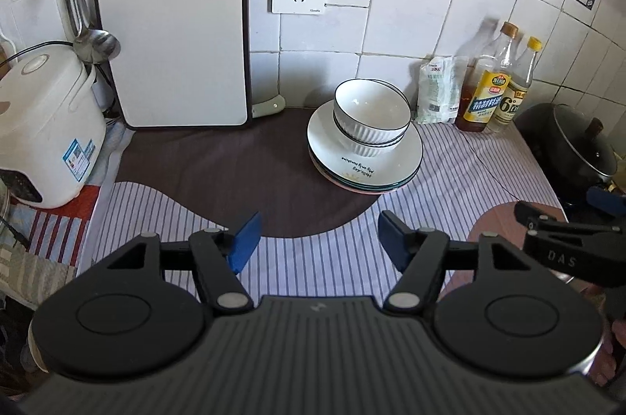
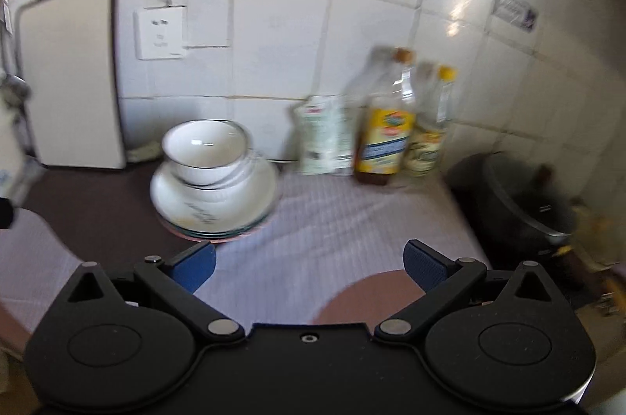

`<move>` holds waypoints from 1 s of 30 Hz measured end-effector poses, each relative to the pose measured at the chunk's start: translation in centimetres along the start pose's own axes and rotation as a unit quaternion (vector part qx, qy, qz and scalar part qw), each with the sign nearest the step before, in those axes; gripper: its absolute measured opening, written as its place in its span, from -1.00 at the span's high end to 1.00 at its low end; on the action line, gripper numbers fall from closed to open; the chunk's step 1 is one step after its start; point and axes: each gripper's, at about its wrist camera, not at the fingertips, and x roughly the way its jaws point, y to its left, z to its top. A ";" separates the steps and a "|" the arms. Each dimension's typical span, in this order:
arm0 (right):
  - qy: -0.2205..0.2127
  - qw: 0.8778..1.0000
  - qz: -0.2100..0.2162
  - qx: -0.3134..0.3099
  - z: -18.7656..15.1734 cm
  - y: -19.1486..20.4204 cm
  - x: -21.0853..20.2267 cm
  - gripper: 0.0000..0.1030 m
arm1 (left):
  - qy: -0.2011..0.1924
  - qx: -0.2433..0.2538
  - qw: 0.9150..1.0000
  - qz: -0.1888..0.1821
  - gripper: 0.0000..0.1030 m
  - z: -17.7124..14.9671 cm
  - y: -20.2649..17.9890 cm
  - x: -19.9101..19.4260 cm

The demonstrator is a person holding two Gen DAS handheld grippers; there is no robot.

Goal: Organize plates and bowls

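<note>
Nested bowls [image 1: 371,119] on stacked plates [image 1: 364,160], back of counter [image 1: 274,160]. Left gripper [image 1: 317,239] and right gripper [image 2: 309,268]: jaws open, empty. Stacking apparently finished; next, likely only withdrawal.

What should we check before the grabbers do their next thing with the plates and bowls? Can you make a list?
1. Bowls nested on the plate stack: ok, though the top one sits a bit tilted.
2. Left gripper empty, jaws apart: ok.
3. Right gripper empty, jaws apart: ok.
4. Striped cloth between grippers and stack free of clutter: ok.
5. Bottles standing clear to the right of the stack: ok.
6. Any more dishes left to gather: cannot tell; none show in these views.
</note>
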 end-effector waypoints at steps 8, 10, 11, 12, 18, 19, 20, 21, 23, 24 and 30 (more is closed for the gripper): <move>-0.027 0.998 0.020 0.050 -0.8 -2.0 -3.2 -1.00 | -0.002 0.006 1.000 -0.002 -0.38 -1.3 -0.4 -1.3; -0.030 0.997 0.034 0.063 -1.3 -2.5 -3.9 -1.00 | -0.002 0.006 1.000 -0.001 -0.43 -1.6 -0.4 -1.6; -0.031 0.997 0.040 0.065 -1.5 -2.7 -4.1 -1.00 | -0.002 0.006 1.000 0.001 -0.45 -1.8 -0.5 -1.7; -0.032 0.997 0.042 0.065 -1.7 -2.8 -4.3 -1.00 | -0.002 0.007 1.000 0.002 -0.46 -2.0 -0.5 -1.8; -0.050 0.997 0.043 0.046 -2.5 -2.4 -5.6 -1.00 | 0.004 0.007 1.000 0.009 -0.60 -3.0 -0.7 -2.0; -0.055 0.997 0.041 0.044 -2.6 -2.3 -5.9 -1.00 | 0.001 0.006 1.000 0.011 -0.61 -3.1 -0.7 -2.1; -0.061 0.996 0.038 0.044 -2.8 -2.3 -6.1 -1.00 | -0.003 0.007 1.000 0.014 -0.62 -3.3 -0.7 -2.2; -0.068 0.996 0.032 0.045 -2.9 -2.3 -6.3 -1.00 | -0.007 0.009 1.000 0.017 -0.63 -3.4 -0.8 -2.3; -0.072 0.996 0.030 0.047 -3.0 -2.4 -6.5 -1.00 | -0.013 0.014 1.000 0.024 -0.67 -3.6 -0.9 -2.5; -0.075 0.996 0.028 0.046 -3.1 -2.4 -6.6 -1.00 | -0.016 0.015 0.999 0.024 -0.70 -3.7 -0.9 -2.5; -0.091 0.995 0.028 0.040 -3.9 -2.3 -7.1 -1.00 | -0.019 0.012 0.999 0.025 -0.79 -4.4 -1.1 -2.2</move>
